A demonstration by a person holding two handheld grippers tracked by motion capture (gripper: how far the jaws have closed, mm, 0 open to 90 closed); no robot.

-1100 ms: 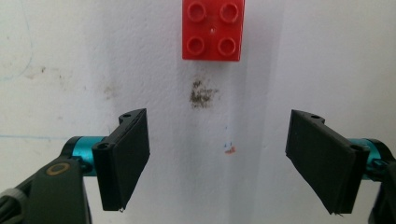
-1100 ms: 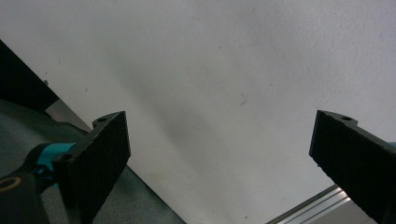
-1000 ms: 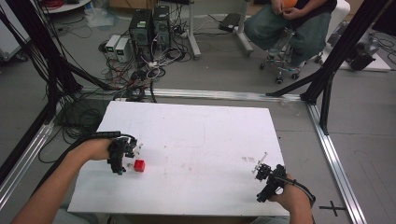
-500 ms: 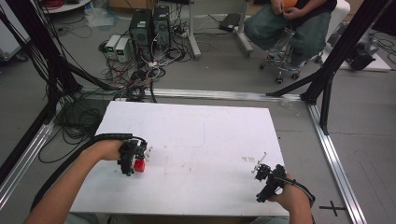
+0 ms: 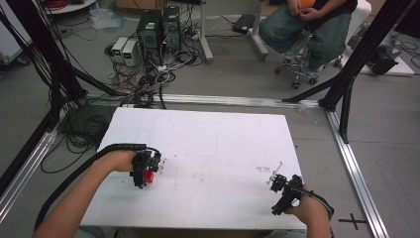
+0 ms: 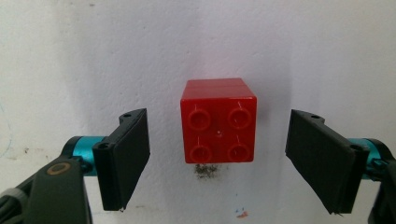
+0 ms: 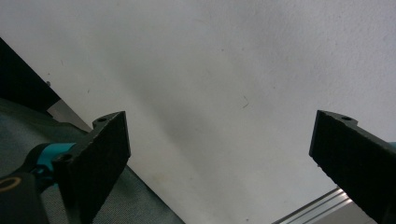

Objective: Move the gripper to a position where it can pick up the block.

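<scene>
Since a second ago the left tongs (image 5: 145, 169) have slid over the red brick (image 6: 218, 120), which earlier lay just beside them; the right tongs (image 5: 282, 191) have not shifted.

Nearest, at the desk's near right corner, the right tongs rest spread wide, with nothing between the jaws but bare white desk (image 5: 218, 148) and its edge. Farther in, toward the left, the left tongs stand spread on either side of the brick, a clear gap at each flank, touching neither face. The brick sits studs up on the desk, squarely between the jaws.

Likely risks: if one jaw meets the brick first, it could be nudged sideways or twisted out of line; smooth plastic faces may slip from a light pinch.

Count: one brick, four studs, two tongs, one desk. Beyond the desk, one person sits on a chair (image 5: 302, 69).
</scene>
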